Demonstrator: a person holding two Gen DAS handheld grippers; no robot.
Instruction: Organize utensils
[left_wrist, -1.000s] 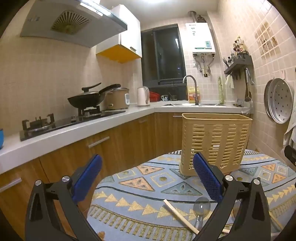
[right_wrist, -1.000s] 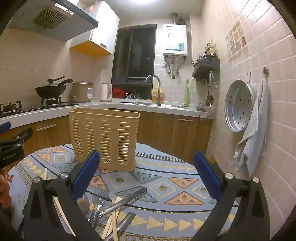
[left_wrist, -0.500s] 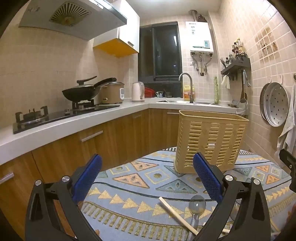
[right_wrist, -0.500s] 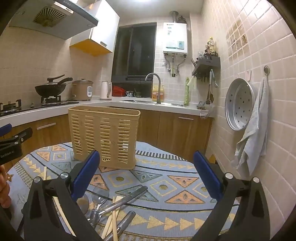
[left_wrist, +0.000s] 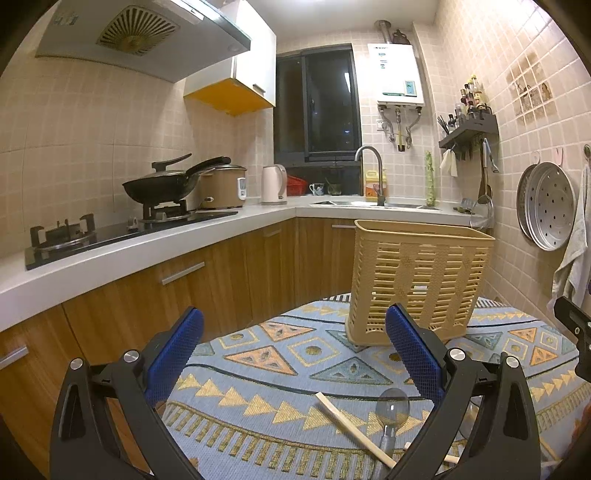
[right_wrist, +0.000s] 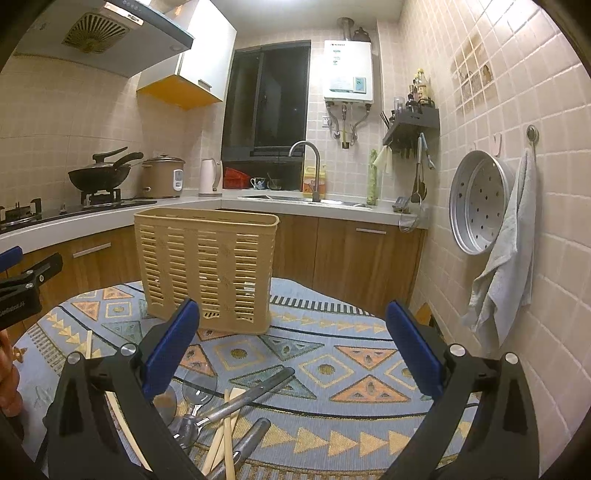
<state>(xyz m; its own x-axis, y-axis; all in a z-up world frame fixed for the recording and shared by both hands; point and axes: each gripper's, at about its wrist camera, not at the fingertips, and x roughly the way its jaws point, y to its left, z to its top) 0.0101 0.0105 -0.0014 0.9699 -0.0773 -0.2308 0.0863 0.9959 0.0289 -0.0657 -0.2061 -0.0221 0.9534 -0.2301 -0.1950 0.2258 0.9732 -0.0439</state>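
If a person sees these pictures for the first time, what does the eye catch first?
Probably the tall beige slatted basket, standing upright at the far side of the patterned tablecloth. Next comes the loose pile of spoons and chopsticks on the cloth's near edge, just before the open right gripper.

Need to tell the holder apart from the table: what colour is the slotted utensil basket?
Tan-beige plastic basket, clearest in the right wrist view.

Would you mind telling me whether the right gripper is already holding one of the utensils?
No, the right gripper is open and empty, with the pile of utensils lying loose on the patterned tablecloth below it.
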